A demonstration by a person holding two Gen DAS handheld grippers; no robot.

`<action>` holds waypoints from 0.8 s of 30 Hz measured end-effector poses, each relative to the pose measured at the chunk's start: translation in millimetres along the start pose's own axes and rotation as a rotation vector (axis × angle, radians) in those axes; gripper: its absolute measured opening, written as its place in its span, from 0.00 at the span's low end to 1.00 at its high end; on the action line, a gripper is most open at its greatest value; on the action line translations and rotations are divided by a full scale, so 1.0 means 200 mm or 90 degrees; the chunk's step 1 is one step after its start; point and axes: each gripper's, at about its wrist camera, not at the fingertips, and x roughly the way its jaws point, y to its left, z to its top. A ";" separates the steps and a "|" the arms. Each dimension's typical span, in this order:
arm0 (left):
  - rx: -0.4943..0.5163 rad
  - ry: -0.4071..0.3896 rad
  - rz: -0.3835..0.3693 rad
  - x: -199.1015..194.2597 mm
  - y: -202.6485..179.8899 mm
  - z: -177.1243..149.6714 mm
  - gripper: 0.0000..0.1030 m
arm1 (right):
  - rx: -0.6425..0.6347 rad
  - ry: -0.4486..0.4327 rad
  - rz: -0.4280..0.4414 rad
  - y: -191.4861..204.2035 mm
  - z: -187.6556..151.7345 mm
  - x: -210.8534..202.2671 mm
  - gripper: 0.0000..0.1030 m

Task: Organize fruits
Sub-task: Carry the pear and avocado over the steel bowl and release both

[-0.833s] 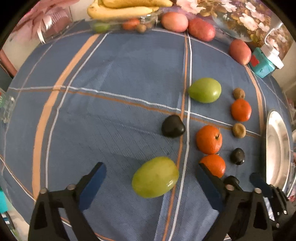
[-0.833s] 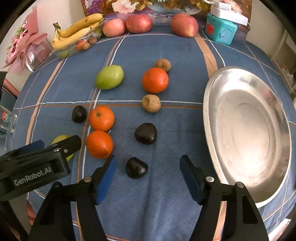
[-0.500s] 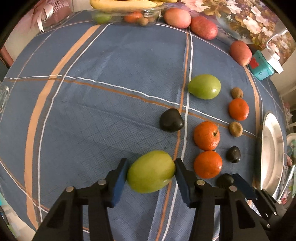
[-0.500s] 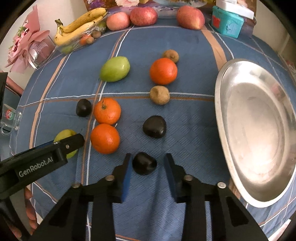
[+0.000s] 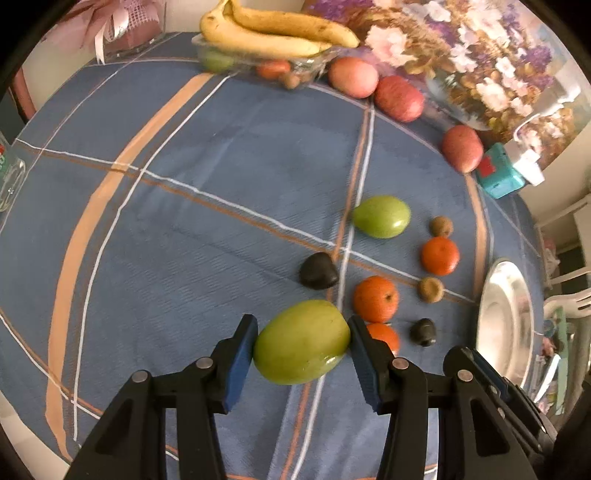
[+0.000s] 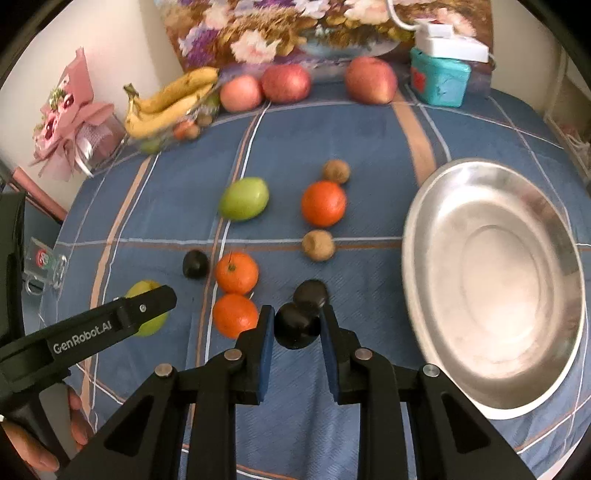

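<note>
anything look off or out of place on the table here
Nothing stands out. The left gripper holds a green fruit, the right gripper a dark fruit; the steel plate sits flat.

Likely home dining room — plaid tablecloth [image 6: 332, 140], floral painting [image 6: 295, 26], pink bouquet [image 6: 66, 125].

Right wrist view, on the cloth [image 6: 332, 125]: pan [image 6: 412, 221] at 3 o'clock, bananas [image 6: 166, 107] at 10, apples [image 6: 284, 83] at 12, box [image 6: 439, 79] at 1. Centre: tangerine [image 6: 324, 203], kiwi [image 6: 336, 171] at its 12, second kiwi [image 6: 318, 245] at its 6, far mango [image 6: 243, 198] at its 9. At 7: two tangerines [image 6: 236, 273], left plum [image 6: 195, 264] beside them at 9. At 6: near plum [image 6: 295, 330] between right gripper [image 6: 297, 314] fingers, mid plum [image 6: 311, 293] just behind. At 8: near mango [image 5: 301, 343] between left gripper [image 5: 303, 328] fingers.
</note>
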 end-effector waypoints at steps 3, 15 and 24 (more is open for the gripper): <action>0.019 -0.014 -0.005 -0.04 -0.06 -0.02 0.52 | 0.031 -0.015 -0.018 -0.08 0.02 -0.04 0.25; 0.212 -0.019 -0.045 -0.08 -0.61 -0.12 0.52 | 0.226 -0.050 -0.148 -0.69 -0.01 -0.12 0.25; 0.310 0.004 -0.065 0.11 -1.04 -0.16 0.52 | 0.279 -0.069 -0.201 -0.87 -0.03 -0.17 0.25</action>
